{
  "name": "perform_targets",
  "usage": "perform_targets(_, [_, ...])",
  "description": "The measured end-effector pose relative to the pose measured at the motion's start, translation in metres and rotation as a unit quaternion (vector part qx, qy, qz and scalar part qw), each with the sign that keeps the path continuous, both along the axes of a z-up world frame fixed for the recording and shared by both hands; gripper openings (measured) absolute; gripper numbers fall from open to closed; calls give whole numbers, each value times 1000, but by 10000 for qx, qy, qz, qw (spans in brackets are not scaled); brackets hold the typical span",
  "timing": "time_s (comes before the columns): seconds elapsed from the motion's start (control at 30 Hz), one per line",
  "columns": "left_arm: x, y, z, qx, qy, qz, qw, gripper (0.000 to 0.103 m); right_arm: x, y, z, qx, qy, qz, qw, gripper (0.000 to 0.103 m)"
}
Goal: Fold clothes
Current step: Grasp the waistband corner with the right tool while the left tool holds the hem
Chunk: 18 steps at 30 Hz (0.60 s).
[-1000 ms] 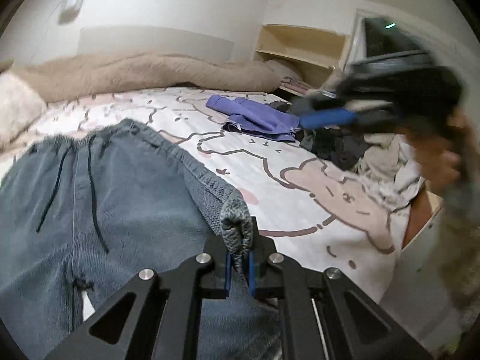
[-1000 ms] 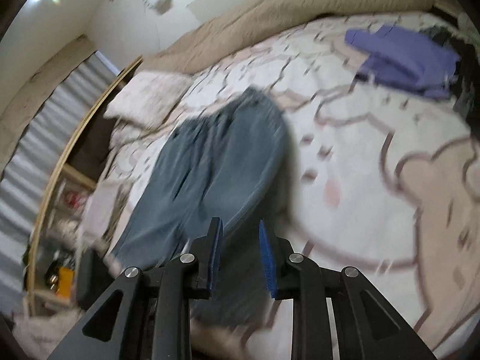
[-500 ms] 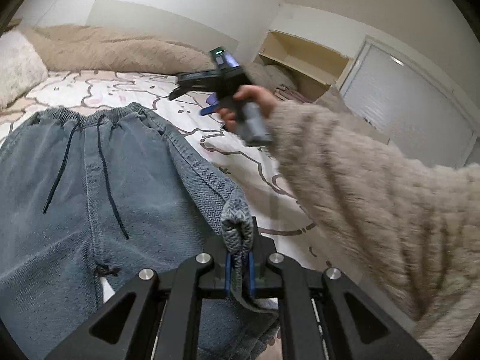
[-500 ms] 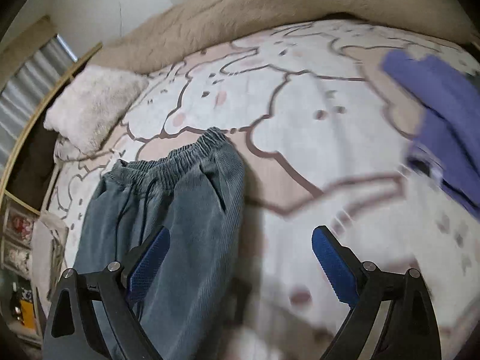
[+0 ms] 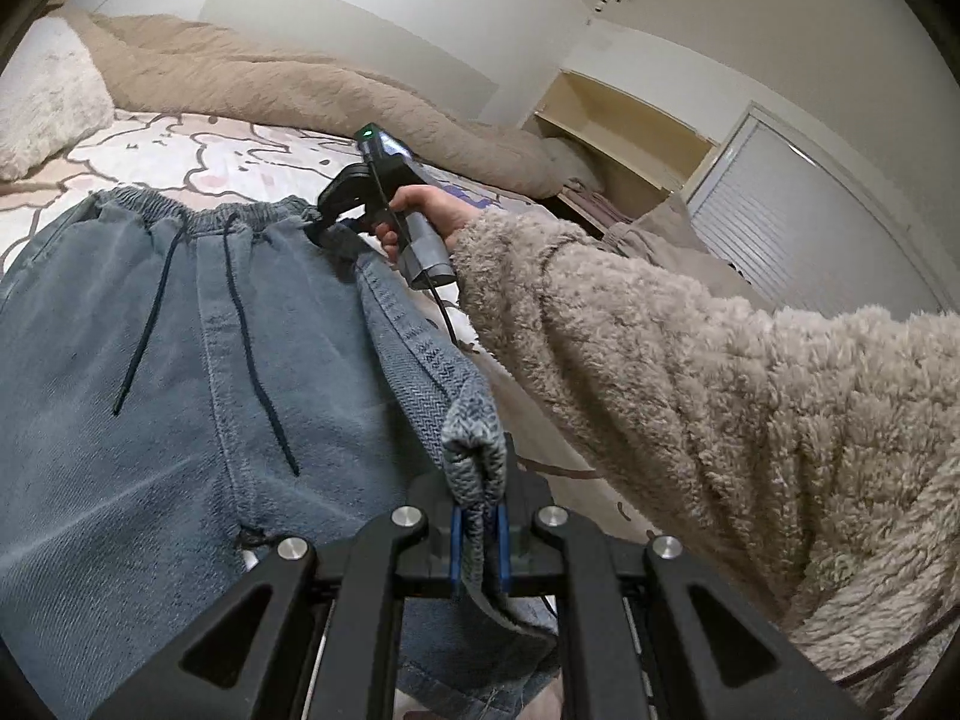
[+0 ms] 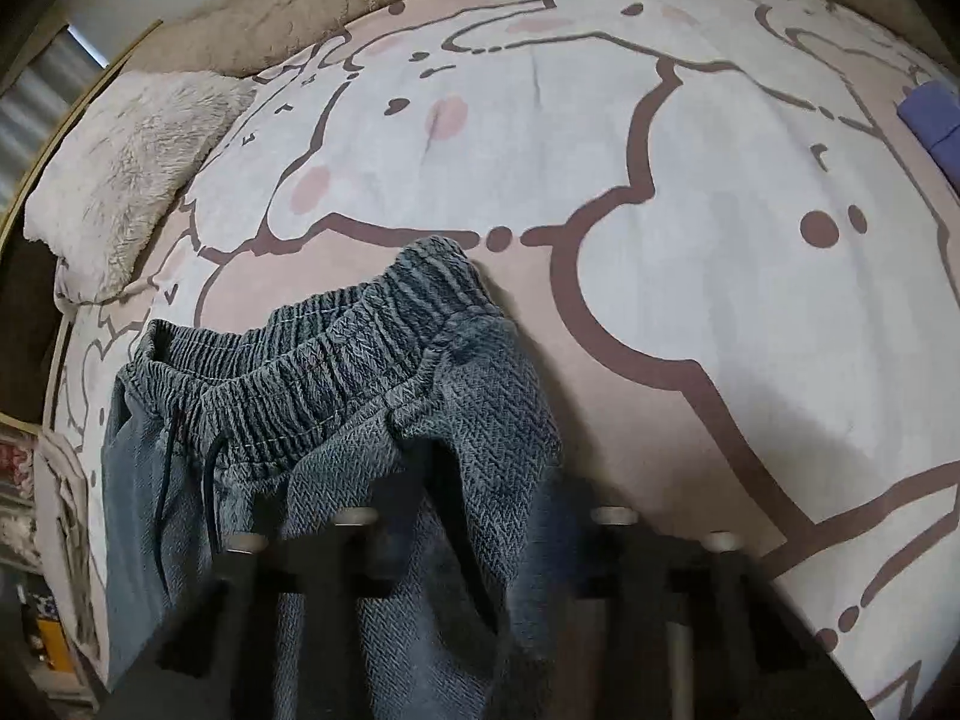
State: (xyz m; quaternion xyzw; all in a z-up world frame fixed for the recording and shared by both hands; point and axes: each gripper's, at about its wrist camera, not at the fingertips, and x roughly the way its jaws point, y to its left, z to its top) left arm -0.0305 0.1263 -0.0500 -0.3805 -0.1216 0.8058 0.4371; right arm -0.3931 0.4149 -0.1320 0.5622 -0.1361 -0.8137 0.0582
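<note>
Trousers [image 5: 180, 360] flat on bed sheet [image 6: 690, 180]; pillow [image 6: 126, 162] left of waistband; blanket [image 5: 288, 84] behind; shelf [image 5: 624, 138] beyond bed, right

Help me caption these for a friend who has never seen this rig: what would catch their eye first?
Probably the blue-grey trousers spread over the cartoon-print bed sheet, filling the lower left of the left wrist view. Next, the fluffy beige sleeve sweeping in from the right, its hand holding the right gripper at the waistband corner. At the bottom, the left gripper pinches a trouser edge.
</note>
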Motion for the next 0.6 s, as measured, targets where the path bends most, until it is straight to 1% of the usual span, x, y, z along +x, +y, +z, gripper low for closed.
perform_targets(0.1, [-2,-11,2,62,-98,112,9999,8,5,0,18,-81,209,-321,9992,15])
perform_targets(0.17, [2,-24,7,74,-72,242,9997,8,10,-2,34,-65,333,-455,9984,14])
perform_targets(0.33, [15,-66,18,166,-27,617,9980,8,16,-21,71,139,481,-628,9968,14])
perform_targets(0.47, [26,-102,25,267,-11,925,9954,8,16,-55,95,157,644,-569,9962,14])
perform_targets(0.6, [37,-145,28,378,-120,1312,9906,8,16,-96,114,176,838,-462,9953,14])
